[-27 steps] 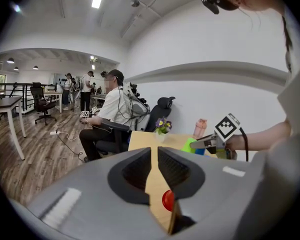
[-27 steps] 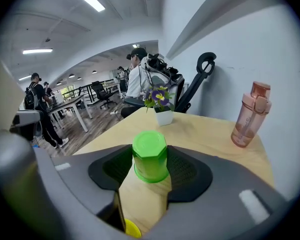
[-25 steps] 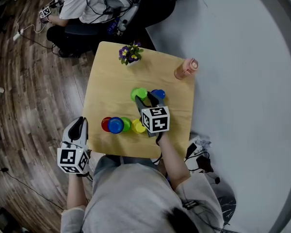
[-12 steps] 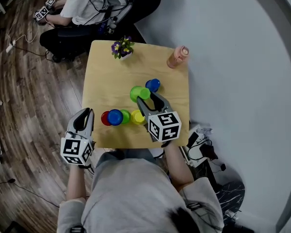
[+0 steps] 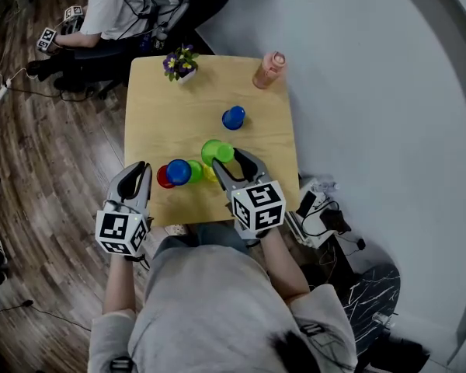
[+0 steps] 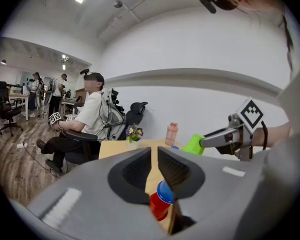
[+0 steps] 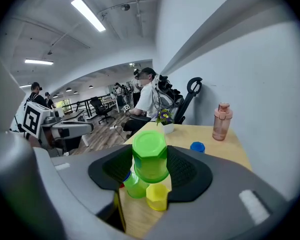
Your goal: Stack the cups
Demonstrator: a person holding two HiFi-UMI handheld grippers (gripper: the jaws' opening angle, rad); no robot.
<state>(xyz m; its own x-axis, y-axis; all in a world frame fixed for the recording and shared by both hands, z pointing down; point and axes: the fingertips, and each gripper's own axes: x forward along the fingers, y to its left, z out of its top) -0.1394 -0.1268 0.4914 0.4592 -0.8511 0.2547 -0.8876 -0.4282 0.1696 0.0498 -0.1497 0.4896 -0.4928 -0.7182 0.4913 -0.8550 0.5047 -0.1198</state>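
Observation:
My right gripper is shut on a light green cup, held upside down above the wooden table. The right gripper view shows that cup clamped between both jaws. Below it a row stands near the front edge: a red cup, a blue cup, a green cup and a yellow cup. Another blue cup stands alone mid-table. My left gripper hovers at the front left corner, shut and empty, with the red cup just beyond its jaws.
A pink bottle stands at the far right corner and a small pot of purple flowers at the far left. A seated person is behind the table. Cables and a plug strip lie on the floor at the right.
My right gripper has lifted the light green cup away from the lone blue cup and drawn it back toward the row. My left gripper has come up to the table's front left corner.

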